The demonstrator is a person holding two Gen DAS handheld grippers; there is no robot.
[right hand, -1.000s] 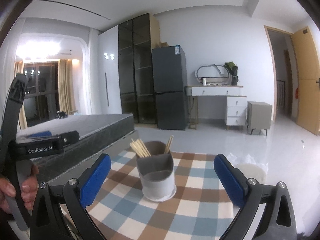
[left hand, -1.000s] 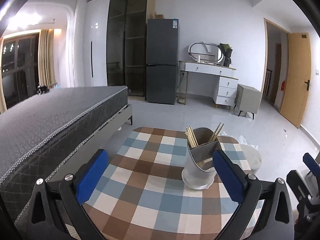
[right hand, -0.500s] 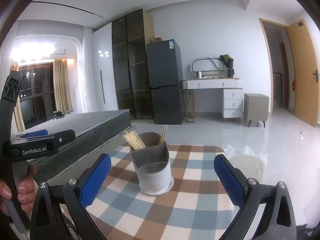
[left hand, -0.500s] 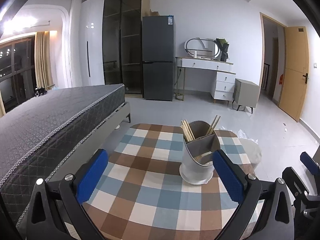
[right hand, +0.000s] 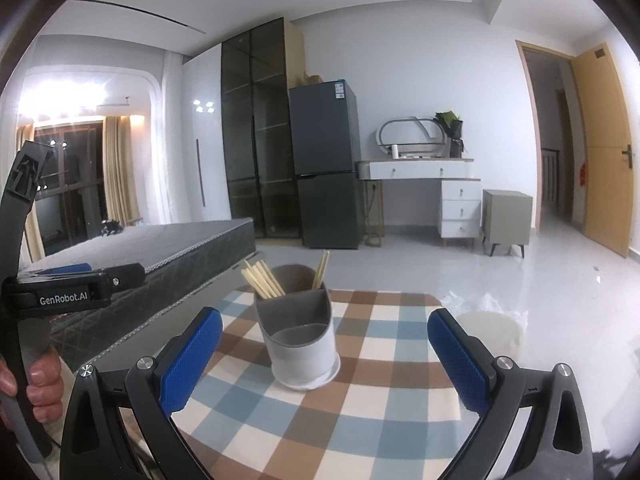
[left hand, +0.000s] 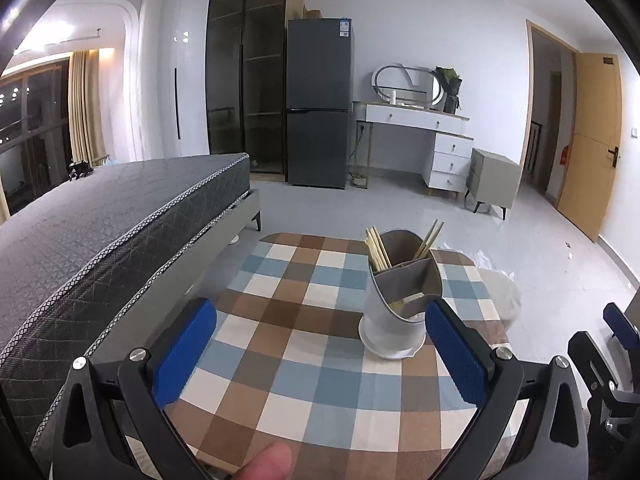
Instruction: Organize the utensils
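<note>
Room: bedroom with a dark bed (left hand: 112,216), a grey fridge (left hand: 320,104) and a white dressing table (left hand: 420,120) behind the checked tabletop (left hand: 288,344).
Utensil holder (left hand: 400,304): grey and white, upright on the tabletop, toward its right side in the left wrist view.
Chopsticks (left hand: 378,248): wooden, leaning in the holder's rear compartments; lower ends hidden by the wall.
Front compartment: contents hard to make out.
Left gripper (left hand: 320,356): blue fingers wide apart, empty, near the holder.
Right gripper (right hand: 324,356): fingers wide apart, empty, facing the holder.
Hand (right hand: 38,376): at the right view's left edge, partly cut off, gripping the left gripper's handle.
</note>
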